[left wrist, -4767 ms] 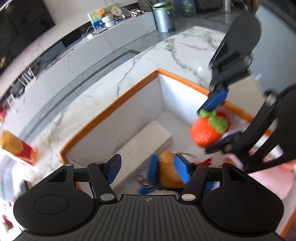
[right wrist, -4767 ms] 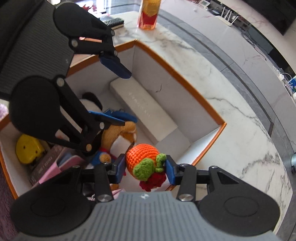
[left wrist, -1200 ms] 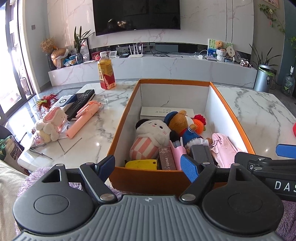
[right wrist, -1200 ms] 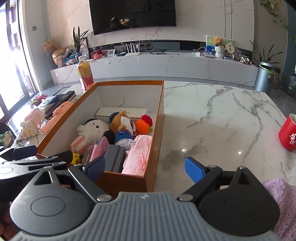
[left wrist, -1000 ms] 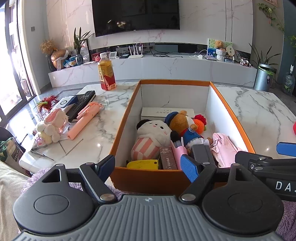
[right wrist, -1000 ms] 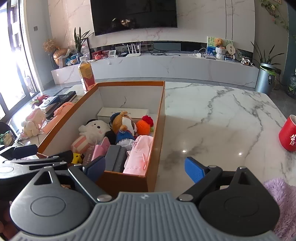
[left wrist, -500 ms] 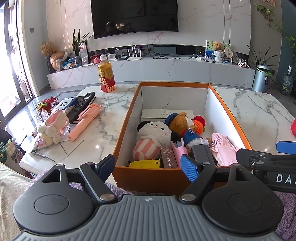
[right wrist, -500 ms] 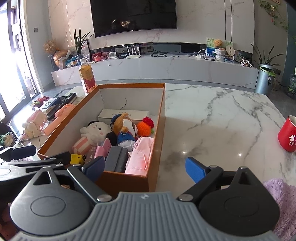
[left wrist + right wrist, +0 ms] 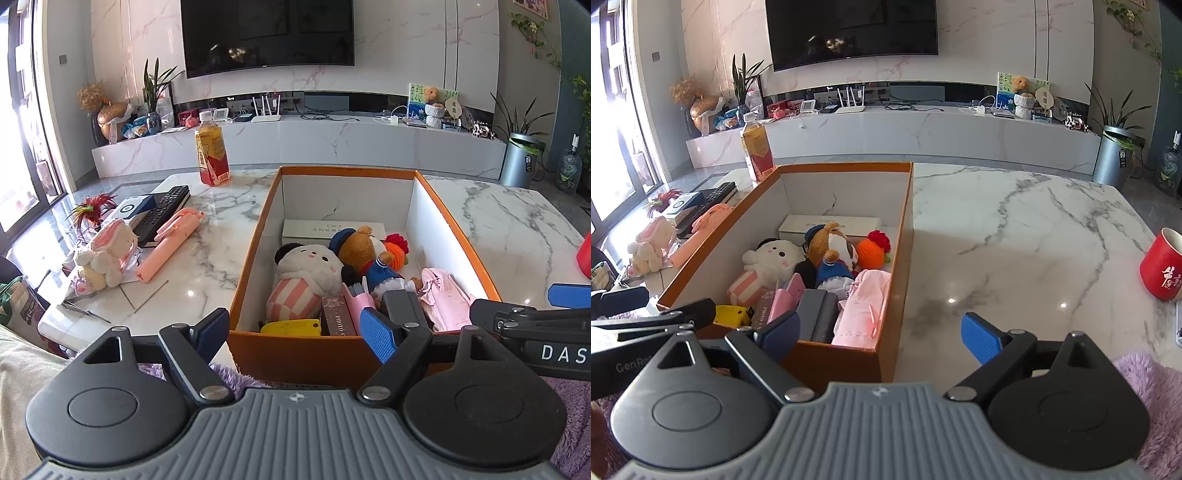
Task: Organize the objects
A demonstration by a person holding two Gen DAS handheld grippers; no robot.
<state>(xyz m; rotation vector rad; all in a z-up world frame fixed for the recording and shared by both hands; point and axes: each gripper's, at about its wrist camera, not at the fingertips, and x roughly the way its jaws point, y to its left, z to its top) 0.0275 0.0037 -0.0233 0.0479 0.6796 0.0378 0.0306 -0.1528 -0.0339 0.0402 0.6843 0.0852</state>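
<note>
I hover both grippers — left gripper (image 9: 293, 334), right gripper (image 9: 881, 336) — fingers spread and empty, before the box (image 9: 295, 354); next, I judge, the bunny (image 9: 105, 254) on the surface.

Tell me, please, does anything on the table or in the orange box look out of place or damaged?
Nothing looks spilled or broken. The orange box is packed, but several things remain outside it, left of the box: a bunny plush, a pink stick-like gadget, a remote and a drink bottle. A red mug stands alone at the right.
</note>
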